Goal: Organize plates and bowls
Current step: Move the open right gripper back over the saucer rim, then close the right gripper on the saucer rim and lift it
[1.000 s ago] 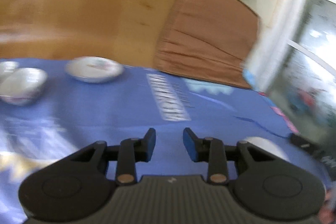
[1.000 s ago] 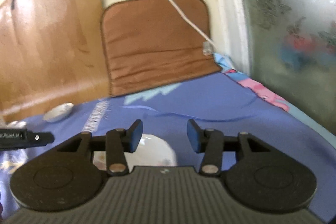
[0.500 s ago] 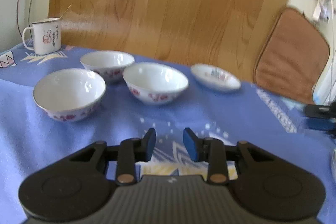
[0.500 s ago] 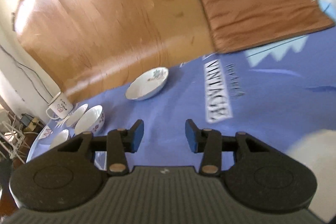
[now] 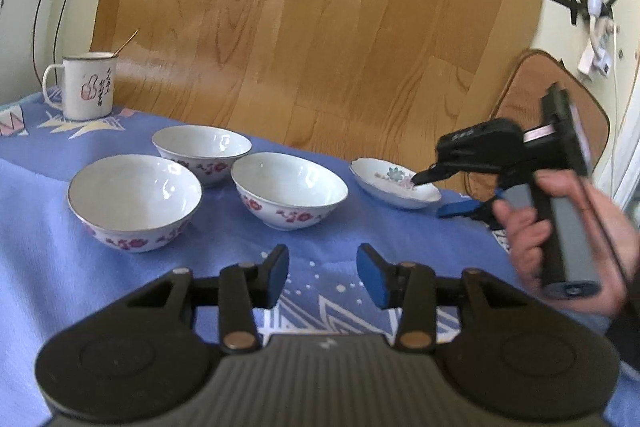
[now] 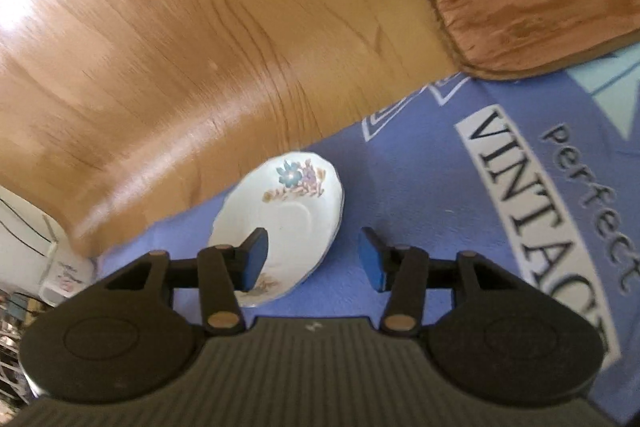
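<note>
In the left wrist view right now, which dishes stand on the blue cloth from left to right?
Enamel mug → nearest bowl → far bowl → middle bowl → floral saucer, under the right gripper.

Three bowls (image 5: 208, 183) (upright), floral plate (image 5: 394, 183).

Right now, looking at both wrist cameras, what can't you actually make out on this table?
- Small plate: in the right wrist view the right tool, jaws opening, covers its near rim; contact can't be judged.
- Mug: right wrist view, blurred at the left edge, partly cut off.
- Mug contents: left wrist view, rim hides the inside; only a thin stick shows.
- Back bowl: its base sits behind the two nearer bowls.
</note>
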Available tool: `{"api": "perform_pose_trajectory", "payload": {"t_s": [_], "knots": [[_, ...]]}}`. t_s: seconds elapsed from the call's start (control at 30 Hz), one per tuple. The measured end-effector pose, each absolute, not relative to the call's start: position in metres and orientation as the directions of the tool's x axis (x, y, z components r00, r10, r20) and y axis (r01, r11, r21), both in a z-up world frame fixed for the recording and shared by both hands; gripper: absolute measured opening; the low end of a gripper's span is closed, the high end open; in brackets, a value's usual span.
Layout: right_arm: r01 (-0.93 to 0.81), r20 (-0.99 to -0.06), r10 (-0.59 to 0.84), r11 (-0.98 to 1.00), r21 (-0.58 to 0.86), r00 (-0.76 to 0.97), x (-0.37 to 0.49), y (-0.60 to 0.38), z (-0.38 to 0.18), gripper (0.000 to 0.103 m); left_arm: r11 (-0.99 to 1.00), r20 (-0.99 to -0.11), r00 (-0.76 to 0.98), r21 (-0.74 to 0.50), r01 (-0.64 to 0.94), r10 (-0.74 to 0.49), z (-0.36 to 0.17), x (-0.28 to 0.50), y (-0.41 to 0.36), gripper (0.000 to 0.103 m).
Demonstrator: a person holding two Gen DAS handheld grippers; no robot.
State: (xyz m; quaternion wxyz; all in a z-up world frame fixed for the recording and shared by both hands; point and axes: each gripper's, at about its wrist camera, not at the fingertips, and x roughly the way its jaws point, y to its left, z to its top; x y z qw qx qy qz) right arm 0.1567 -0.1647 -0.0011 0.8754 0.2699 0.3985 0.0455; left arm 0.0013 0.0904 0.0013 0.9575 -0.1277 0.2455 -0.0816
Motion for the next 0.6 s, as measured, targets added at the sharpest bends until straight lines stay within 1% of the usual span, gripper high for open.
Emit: {"api": "perform_pose_trajectory", "payload": {"t_s": [0.17, 0.23, 0.3, 0.33, 0.4, 0.43, 0.6], "knots": [[0.106, -0.681, 0.274, 0.881, 0.461, 0.679, 0.167, -0.152, 0.000, 0.051, 0.937, -0.447, 0.863, -0.341, 0.079, -0.235, 0.000, 0.004, 0.100, 0.041], [0.100, -0.690, 0.249, 0.900, 0.424, 0.679, 0.164, -0.146, 0.001, 0.046, 0.934, -0.447, 0.863, -0.350, 0.076, -0.237, -0.001, 0.004, 0.102, 0.041], [0.090, -0.704, 0.211, 0.927, 0.365, 0.679, 0.162, -0.142, 0.002, 0.028, 0.933, -0.447, 0.862, -0.353, 0.075, -0.238, -0.001, 0.004, 0.102, 0.041], [0.085, -0.709, 0.195, 0.937, 0.339, 0.677, 0.162, -0.141, 0.002, 0.023, 0.933, -0.446, 0.863, -0.352, 0.075, -0.238, -0.001, 0.004, 0.102, 0.041], [0.074, -0.710, 0.192, 0.943, 0.325, 0.677, 0.158, -0.143, 0.002, 0.018, 0.934, -0.446, 0.864, -0.348, 0.075, -0.235, -0.001, 0.004, 0.101, 0.042], [0.079, -0.710, 0.197, 0.939, 0.336, 0.677, 0.157, -0.146, 0.002, 0.016, 0.935, -0.446, 0.864, -0.348, 0.074, -0.234, -0.001, 0.004, 0.101, 0.043], [0.105, -0.711, 0.202, 0.926, 0.362, 0.674, 0.143, -0.156, 0.002, 0.016, 0.933, -0.450, 0.863, -0.353, 0.065, -0.230, -0.001, 0.005, 0.103, 0.043]]}}
